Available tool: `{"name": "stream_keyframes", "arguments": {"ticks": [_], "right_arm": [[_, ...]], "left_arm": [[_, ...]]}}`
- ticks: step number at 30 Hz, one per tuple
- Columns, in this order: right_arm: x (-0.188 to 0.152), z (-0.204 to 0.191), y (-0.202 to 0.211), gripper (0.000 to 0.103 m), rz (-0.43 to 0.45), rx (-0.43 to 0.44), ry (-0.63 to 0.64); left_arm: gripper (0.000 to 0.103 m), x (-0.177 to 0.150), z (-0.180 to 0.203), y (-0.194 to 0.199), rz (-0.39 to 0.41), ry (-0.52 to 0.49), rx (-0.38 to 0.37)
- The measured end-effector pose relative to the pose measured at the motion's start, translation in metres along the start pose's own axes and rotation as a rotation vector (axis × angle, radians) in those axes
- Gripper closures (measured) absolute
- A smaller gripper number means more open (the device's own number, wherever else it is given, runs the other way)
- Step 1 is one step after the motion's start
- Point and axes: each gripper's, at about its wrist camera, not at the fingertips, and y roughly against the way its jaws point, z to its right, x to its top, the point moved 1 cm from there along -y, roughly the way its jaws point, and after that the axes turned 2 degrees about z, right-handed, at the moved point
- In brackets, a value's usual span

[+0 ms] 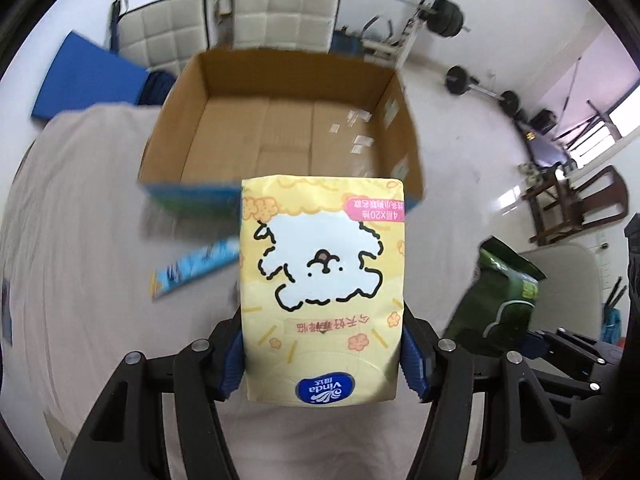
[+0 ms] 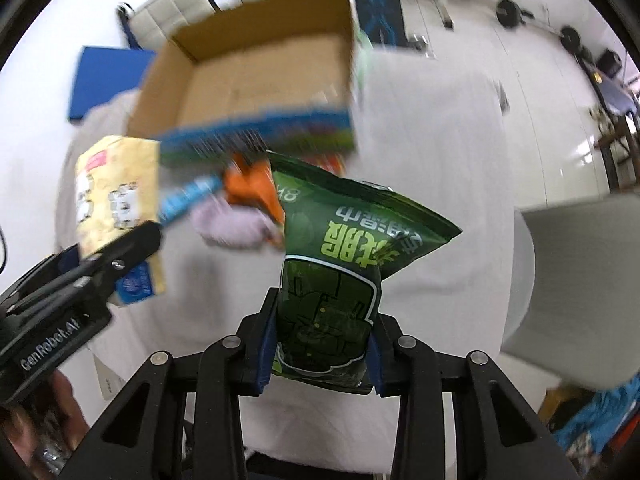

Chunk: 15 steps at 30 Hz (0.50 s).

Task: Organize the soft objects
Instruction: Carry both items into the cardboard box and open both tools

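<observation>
My left gripper is shut on a yellow tissue pack with a white cartoon dog, held above the cloth-covered table in front of an open cardboard box. My right gripper is shut on a green snack bag, held up over the table. The green bag also shows in the left wrist view, to the right. The tissue pack and the left gripper show at the left of the right wrist view. The box lies beyond, with nothing visible inside.
A blue packet lies on the pale tablecloth near the box. An orange item and a lilac soft item lie in front of the box. White padded chairs, a blue mat and barbells stand behind.
</observation>
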Motion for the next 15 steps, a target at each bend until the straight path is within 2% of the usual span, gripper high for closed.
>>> {"name": "stream_keyframes", "arguments": {"ticks": [3, 8, 11, 15], "right_arm": [[0.036, -0.011, 0.023, 0.064, 0.062, 0.006, 0.018], [0.109, -0.035, 0.027, 0.064, 0.114, -0.022, 0.033], [0.156, -0.045, 0.009, 0.064, 0.103, -0.027, 0.035], [0.207, -0.056, -0.035, 0.064, 0.057, -0.042, 0.042]], "left_arm": [[0.042, 0.039, -0.003, -0.002, 0.008, -0.008, -0.038], [0.042, 0.098, -0.020, -0.019, -0.006, -0.009, -0.079], [0.043, 0.139, -0.033, -0.047, -0.044, -0.005, -0.102], [0.042, 0.177, -0.047, -0.081, -0.097, 0.003, -0.115]]}}
